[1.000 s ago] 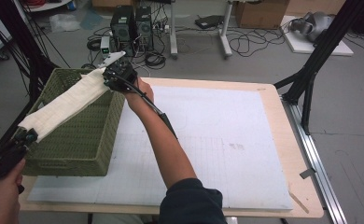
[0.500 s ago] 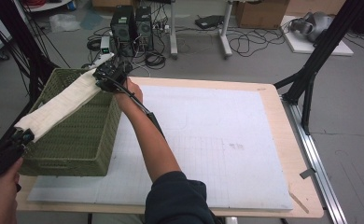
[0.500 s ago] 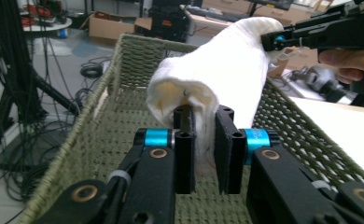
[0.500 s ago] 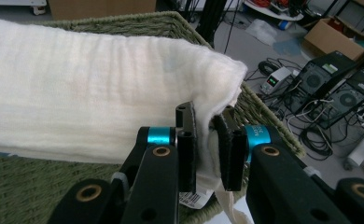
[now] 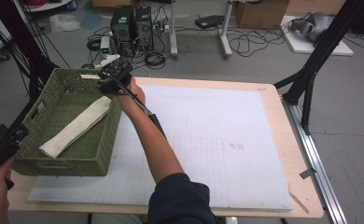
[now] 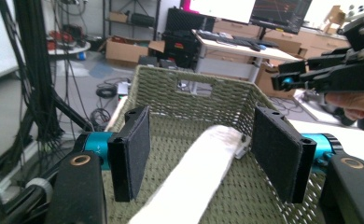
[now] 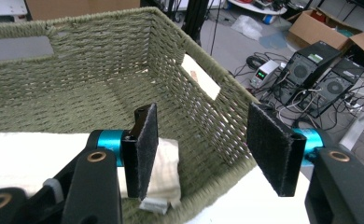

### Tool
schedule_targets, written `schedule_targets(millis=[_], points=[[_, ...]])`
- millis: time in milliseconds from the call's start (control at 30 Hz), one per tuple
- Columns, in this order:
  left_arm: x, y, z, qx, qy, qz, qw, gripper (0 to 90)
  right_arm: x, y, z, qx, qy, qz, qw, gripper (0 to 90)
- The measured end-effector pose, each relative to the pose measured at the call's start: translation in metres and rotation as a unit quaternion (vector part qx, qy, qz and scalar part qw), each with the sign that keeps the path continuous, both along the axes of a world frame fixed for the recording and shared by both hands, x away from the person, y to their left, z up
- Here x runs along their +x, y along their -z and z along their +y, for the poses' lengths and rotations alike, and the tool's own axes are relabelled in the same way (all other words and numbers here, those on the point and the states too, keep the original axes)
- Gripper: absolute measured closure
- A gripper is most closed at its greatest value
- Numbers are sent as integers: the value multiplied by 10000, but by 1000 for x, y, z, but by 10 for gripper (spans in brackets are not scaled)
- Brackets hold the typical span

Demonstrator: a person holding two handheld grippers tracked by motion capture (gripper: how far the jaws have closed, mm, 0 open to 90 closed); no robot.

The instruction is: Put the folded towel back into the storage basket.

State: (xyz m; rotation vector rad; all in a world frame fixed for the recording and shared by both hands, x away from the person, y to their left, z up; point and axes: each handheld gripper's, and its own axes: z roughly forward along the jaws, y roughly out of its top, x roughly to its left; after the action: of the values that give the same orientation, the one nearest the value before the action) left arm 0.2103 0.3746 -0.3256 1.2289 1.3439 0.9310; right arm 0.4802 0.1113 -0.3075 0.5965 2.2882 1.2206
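A folded cream towel (image 5: 77, 127) lies slantwise on the floor of a green woven basket (image 5: 63, 163) at the table's left end. My left gripper (image 5: 16, 135) hovers at the basket's near left corner; its jaws have just been opening and stand open above the towel (image 6: 199, 172), not touching it. At the far right corner of the basket, my right gripper (image 5: 104, 80) has likewise just been opening. It (image 7: 208, 149) is open over the basket rim (image 7: 203, 79), with the towel's end (image 7: 164, 163) lying below it. The right gripper (image 6: 283, 81) also appears beyond the basket (image 6: 194, 93) in the left gripper view.
A white gridded mat (image 5: 208, 140) covers the wooden table right of the basket. Beyond the table's far edge the floor holds two computer towers (image 5: 131, 23) and loose cables (image 5: 245, 44). Black stand legs (image 5: 311, 70) rise at the right and behind the basket.
The towel, held stretched above the basket between both grippers, has dropped and now lies inside it. Both grippers have opened and let it go.
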Motion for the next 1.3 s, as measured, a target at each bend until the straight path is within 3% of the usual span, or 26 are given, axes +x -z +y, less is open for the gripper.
schedule_targets(millis=[200,500,633,733,900,1133,1300], points=[[5,3,-7,-117,402,-75,9991,365,-6,-6,-28,215,-146,77,9996,402],[17,2,-29,-358,1157,-126,9926,259,-26,-1,-77,403,-291,150,9986,279],[22,1,-42,-349,1511,-131,9878,229,-38,5,-102,299,-405,107,9987,246],[26,1,-54,-349,1776,-157,9834,215,-47,11,-123,380,-361,183,9985,209],[32,-1,-74,-213,2057,-129,9783,216,-63,21,-160,654,-183,249,9974,190],[39,-1,-104,-72,2426,-92,9701,217,-85,32,-205,782,97,248,9966,171],[42,-3,-123,18,2709,-134,9625,218,-104,38,-235,829,277,209,9960,133]])
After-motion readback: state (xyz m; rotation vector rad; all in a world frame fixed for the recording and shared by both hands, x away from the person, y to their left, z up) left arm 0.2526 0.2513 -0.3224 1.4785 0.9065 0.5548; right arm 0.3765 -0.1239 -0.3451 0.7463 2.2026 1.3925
